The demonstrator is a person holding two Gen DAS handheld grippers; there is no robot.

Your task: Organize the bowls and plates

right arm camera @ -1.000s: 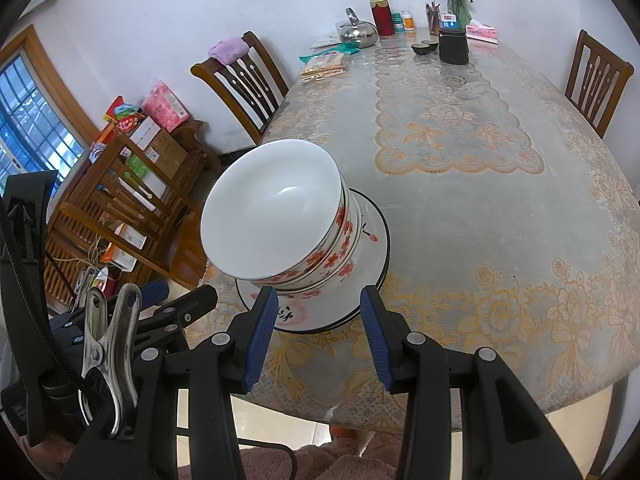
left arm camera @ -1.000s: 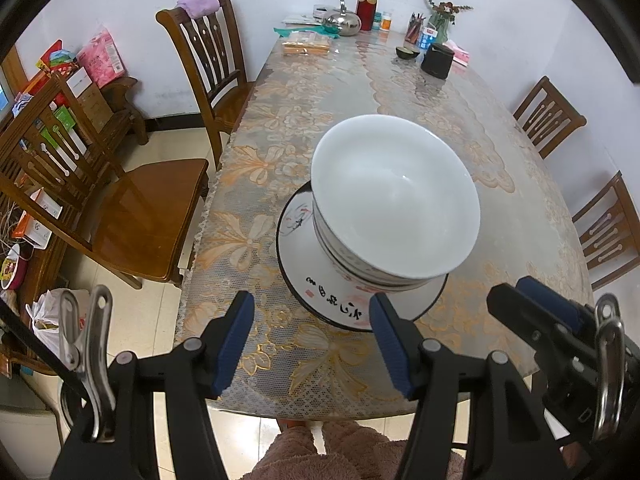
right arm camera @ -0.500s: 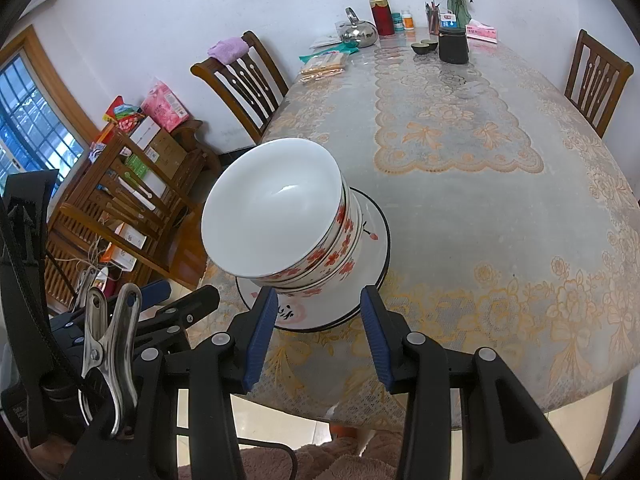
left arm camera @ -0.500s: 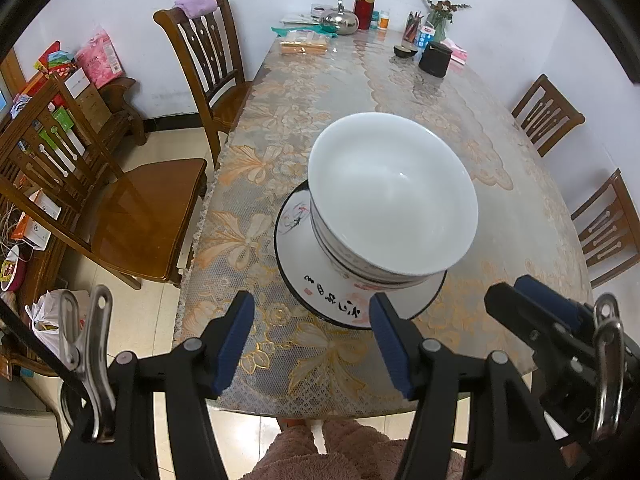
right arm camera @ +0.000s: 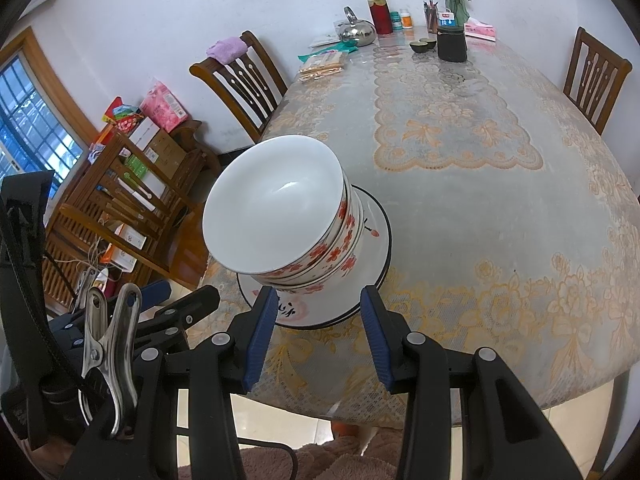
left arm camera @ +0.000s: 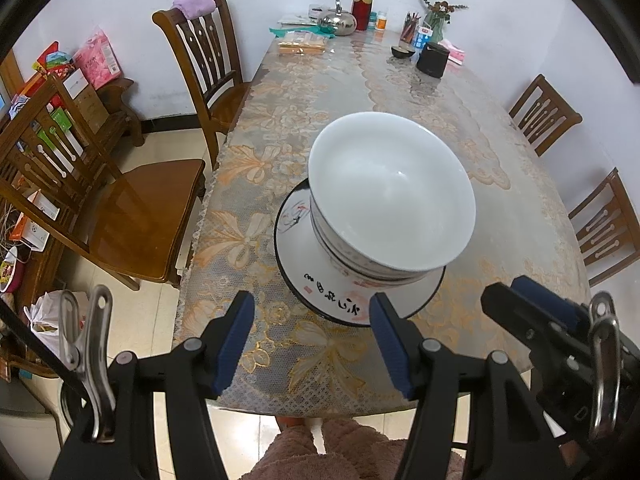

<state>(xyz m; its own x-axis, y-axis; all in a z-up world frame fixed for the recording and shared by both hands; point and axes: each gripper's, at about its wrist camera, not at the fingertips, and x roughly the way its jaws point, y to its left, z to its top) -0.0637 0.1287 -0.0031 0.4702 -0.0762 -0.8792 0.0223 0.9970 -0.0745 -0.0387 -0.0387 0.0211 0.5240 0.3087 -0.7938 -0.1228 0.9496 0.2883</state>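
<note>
Stacked bowls sit on plate; left tongs gape empty.

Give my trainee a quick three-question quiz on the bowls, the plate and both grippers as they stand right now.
1. True or false: the stacked bowls sit on the plate.
2. Which gripper is closed on something? A) left gripper B) right gripper C) neither
3. Fill in: seen from the right wrist, the flower pattern on the bowls' outer walls is ____.

Key
1. True: the stack rests on the black-rimmed plate near the table edge.
2. C: both sets of jaws are spread, short of the plate, gripping nothing.
3. Red.
</note>
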